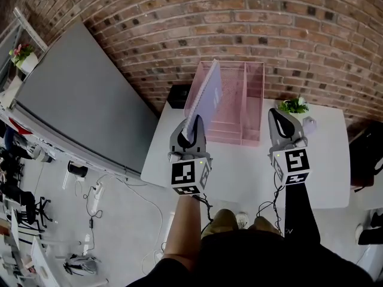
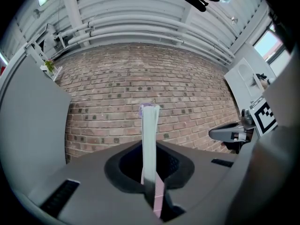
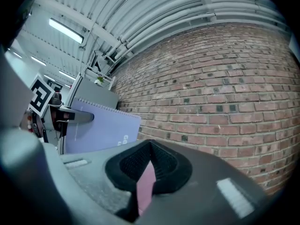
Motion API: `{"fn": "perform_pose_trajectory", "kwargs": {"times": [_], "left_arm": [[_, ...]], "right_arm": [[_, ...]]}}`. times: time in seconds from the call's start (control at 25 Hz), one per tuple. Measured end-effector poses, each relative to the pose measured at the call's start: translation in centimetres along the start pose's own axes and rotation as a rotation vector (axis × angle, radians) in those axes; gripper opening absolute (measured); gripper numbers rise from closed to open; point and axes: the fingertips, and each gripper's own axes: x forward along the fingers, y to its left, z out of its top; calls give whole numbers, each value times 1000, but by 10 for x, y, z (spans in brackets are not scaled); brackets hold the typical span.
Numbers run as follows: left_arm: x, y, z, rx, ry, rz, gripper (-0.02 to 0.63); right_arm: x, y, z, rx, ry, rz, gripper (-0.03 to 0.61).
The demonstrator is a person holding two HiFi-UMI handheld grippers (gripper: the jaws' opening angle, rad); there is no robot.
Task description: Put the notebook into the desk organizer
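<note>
My left tongs (image 1: pixel 192 123) are clenching the lilac notebook (image 1: pixel 204 91) by its near edge, holding it upright at the left side of the pink organizer (image 1: pixel 254 100) on the white worktop (image 1: pixel 239 172). My right tongs (image 1: pixel 277 115) are hovering closed, gripping nothing, just right of the organizer.

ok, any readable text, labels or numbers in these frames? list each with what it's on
Nothing can be quoted as legible.
notebook cover: white print near the lower edge, partly hidden and too blurred to read.
marker cubes: black-and-white square codes only, no letters or digits.
desk organizer, brick wall: no text visible.
</note>
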Motion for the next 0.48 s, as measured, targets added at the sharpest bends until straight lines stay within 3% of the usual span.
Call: {"fn": "perform_pose_trajectory", "kwargs": {"times": [0.48], "left_arm": [[72, 7, -14, -83, 12, -96, 35]], "right_arm": [[37, -22, 1, -48, 35, -97, 0]]}}
